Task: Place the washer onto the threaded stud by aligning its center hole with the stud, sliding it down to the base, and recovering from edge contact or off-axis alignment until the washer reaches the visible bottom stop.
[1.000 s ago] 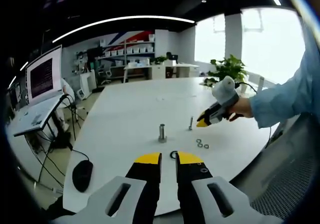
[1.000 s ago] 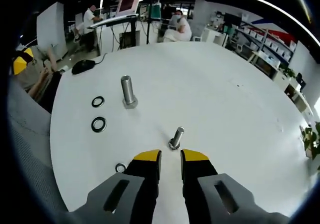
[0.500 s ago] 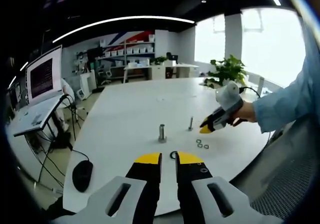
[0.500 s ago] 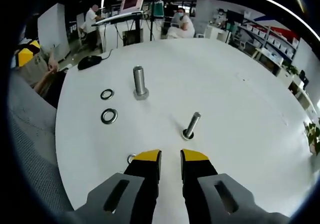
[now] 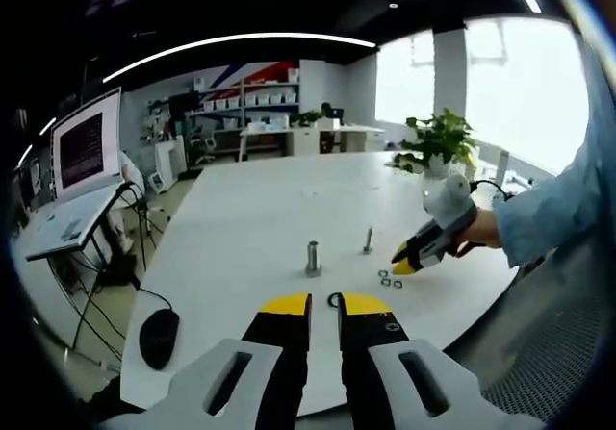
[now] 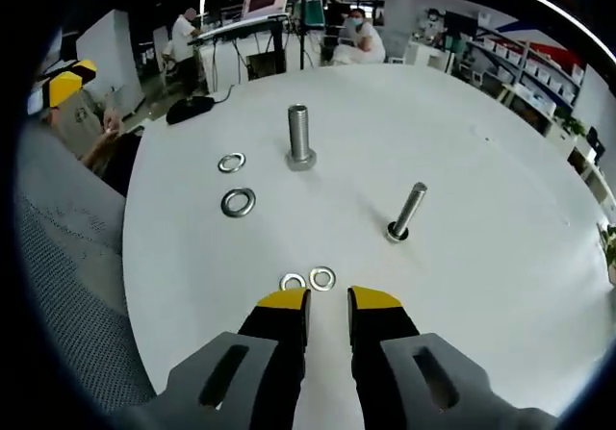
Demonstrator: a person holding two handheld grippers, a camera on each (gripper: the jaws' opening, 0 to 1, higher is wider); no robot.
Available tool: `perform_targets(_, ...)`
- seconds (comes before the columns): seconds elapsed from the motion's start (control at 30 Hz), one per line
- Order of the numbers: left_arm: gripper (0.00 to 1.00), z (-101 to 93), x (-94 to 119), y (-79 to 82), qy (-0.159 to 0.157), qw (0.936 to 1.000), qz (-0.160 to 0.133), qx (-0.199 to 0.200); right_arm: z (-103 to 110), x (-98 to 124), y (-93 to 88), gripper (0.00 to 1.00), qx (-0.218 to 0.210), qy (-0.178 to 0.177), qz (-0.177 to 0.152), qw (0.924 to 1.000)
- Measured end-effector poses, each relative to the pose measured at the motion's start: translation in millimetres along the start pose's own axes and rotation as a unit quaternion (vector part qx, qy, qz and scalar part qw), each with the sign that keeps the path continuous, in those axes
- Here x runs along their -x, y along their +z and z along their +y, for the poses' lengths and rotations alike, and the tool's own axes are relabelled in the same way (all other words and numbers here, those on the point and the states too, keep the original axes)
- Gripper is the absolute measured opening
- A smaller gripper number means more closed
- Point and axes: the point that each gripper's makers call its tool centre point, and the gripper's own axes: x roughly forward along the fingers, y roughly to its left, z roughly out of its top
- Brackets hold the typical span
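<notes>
Two grippers over a white worktop (image 6: pixel 500 286) with washers and studs.

The right gripper (image 6: pixel 328 302) hovers with its fingers slightly spread and empty, just above two small washers (image 6: pixel 309 280) lying flat side by side. Beyond them a thin stud (image 6: pixel 406 212) stands tilted and a thick stud (image 6: pixel 299 137) stands upright, with two larger washers (image 6: pixel 235 182) beside it. The left gripper (image 5: pixel 324 304) is also slightly spread and empty, with a washer (image 5: pixel 334 297) at its tips.
</notes>
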Motion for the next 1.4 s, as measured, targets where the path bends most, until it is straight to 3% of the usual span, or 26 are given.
perform_targets(0.27, 0.09, 0.8, 0, 0.8, 0.002, 1.0000, -0.003, 0.002, 17, -1, -13.6, 0.18, 0.009, 0.021, 0.016, 0.9996)
perform_targets(0.47, 0.09, 0.9, 0, 1.0, 0.003, 1.0000, -0.003, 0.003, 22, -2, -11.4, 0.18, 0.011, 0.027, 0.015, 0.9995)
perform_targets(1.4, 0.09, 2.1, 0, 0.7, 0.005, 1.0000, -0.004, 0.004, 23, -1, -16.6, 0.15, 0.013, 0.023, 0.020, 0.9995)
